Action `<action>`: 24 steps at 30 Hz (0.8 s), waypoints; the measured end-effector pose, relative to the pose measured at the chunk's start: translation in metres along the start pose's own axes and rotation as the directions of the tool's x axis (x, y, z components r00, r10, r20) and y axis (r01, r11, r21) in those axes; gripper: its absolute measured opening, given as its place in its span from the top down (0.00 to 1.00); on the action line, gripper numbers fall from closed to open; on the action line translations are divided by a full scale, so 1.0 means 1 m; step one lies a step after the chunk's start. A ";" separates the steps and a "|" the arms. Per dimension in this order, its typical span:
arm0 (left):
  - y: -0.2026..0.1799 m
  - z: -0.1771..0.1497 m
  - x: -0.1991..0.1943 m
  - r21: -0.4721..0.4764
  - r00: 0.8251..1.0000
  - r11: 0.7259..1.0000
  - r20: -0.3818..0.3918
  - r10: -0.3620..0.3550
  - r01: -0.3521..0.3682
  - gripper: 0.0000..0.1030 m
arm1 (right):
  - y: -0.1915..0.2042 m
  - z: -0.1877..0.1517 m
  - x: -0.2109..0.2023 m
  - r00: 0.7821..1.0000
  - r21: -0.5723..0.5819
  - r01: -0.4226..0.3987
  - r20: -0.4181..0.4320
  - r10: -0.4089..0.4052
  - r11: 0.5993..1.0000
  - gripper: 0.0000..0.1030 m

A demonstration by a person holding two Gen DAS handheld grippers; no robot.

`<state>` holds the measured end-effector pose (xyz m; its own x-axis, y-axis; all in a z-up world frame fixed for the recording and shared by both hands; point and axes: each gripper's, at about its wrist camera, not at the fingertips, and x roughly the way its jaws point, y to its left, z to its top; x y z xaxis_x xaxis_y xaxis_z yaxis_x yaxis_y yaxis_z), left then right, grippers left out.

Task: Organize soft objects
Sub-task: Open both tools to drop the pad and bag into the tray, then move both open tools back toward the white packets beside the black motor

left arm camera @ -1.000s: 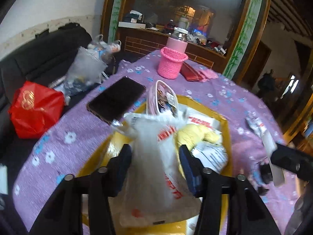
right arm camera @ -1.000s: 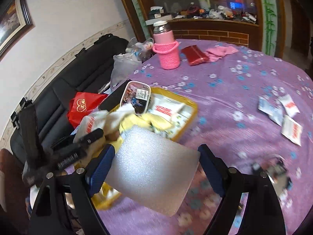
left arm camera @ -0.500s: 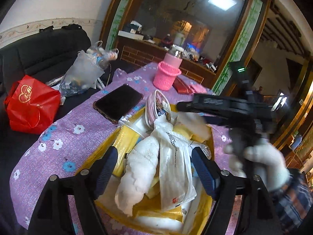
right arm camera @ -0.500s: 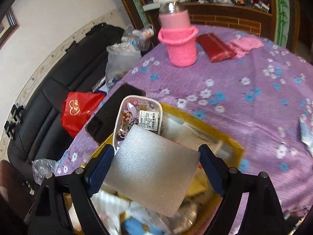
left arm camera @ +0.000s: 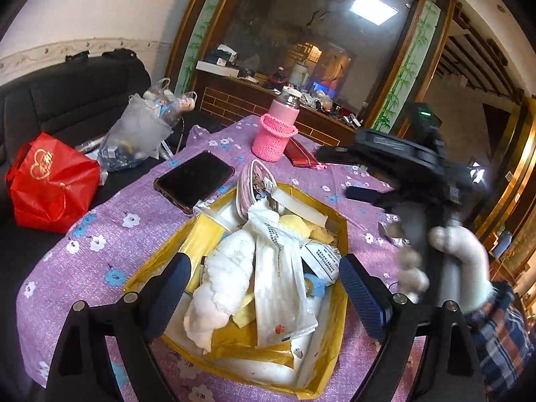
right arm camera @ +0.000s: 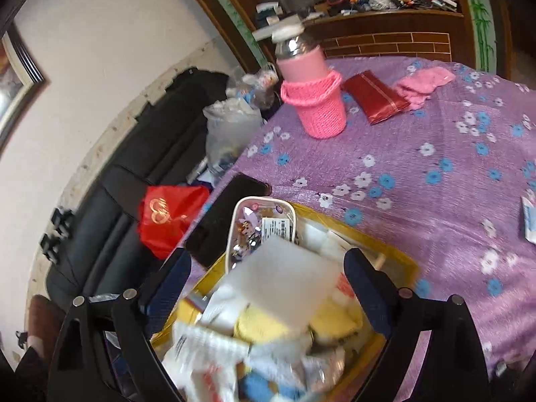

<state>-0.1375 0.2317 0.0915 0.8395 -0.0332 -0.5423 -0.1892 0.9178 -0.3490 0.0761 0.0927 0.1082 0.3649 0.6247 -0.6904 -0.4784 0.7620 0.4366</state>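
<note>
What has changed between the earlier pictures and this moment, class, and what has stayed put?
The left claw has just been opening and let go of the white plastic bag, now lying in the yellow bin. The right claw carried the white foam sheet over the bin and has just opened. Unchanged: phone, pink knitted holder, red bag.

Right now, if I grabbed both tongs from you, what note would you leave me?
Left tongs: open, just widened, hovering over the yellow box; nothing gripped.
Right tongs: open, just widened; white foam sheet between them, apparently let go over the box.
Done: white plastic bag, crumpled white wrap and yellow soft pieces are in the box.
Left: small white packet lies out on the purple tablecloth.
</note>
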 end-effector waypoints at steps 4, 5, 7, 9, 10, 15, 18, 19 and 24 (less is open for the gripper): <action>-0.016 -0.004 -0.005 0.045 1.000 0.999 0.012 0.019 -0.019 0.10 | -0.008 -0.025 -0.051 0.998 -0.016 0.003 0.059 -0.002 1.000 0.10; -0.021 -0.006 -0.005 0.061 1.000 0.998 0.013 0.025 -0.026 0.10 | -0.011 -0.039 -0.068 0.996 -0.031 0.033 0.083 -0.030 0.999 0.10; -0.038 -0.011 -0.006 0.112 0.999 0.993 0.017 0.048 -0.049 0.10 | -0.017 -0.057 -0.090 0.991 -0.051 0.074 0.118 -0.068 0.996 0.10; -0.054 -0.017 -0.005 0.156 0.998 0.986 0.014 0.064 -0.066 0.10 | -0.025 -0.081 -0.116 0.978 -0.065 0.139 0.167 -0.127 0.988 0.10; -0.063 -0.020 -0.003 0.179 0.998 0.981 0.006 0.069 -0.069 0.10 | -0.031 -0.092 -0.126 0.972 -0.061 0.160 0.186 -0.146 0.985 0.10; -0.106 -0.042 0.008 0.281 0.994 0.956 -0.050 0.099 -0.081 0.10 | -0.071 -0.130 -0.166 0.953 0.032 0.187 0.235 -0.190 0.982 0.10; -0.130 -0.056 0.015 0.338 0.989 0.937 -0.082 0.125 -0.091 0.10 | -0.093 -0.146 -0.183 0.944 0.081 0.204 0.247 -0.218 0.976 0.10; -0.137 -0.059 0.017 0.356 0.987 0.930 -0.089 0.133 -0.093 0.10 | -0.100 -0.151 -0.188 0.941 0.091 0.212 0.250 -0.228 0.973 0.10; -0.163 -0.072 0.018 0.421 0.982 0.902 -0.104 0.158 -0.100 0.10 | -0.124 -0.170 -0.208 0.933 0.148 0.199 0.272 -0.234 0.969 0.10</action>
<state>-0.1277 0.0532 0.0834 0.7415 0.0710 -0.6672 -0.0402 0.9973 0.0614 -0.0763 -0.1612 0.0991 0.6698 0.4515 -0.5895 -0.2724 0.8880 0.3706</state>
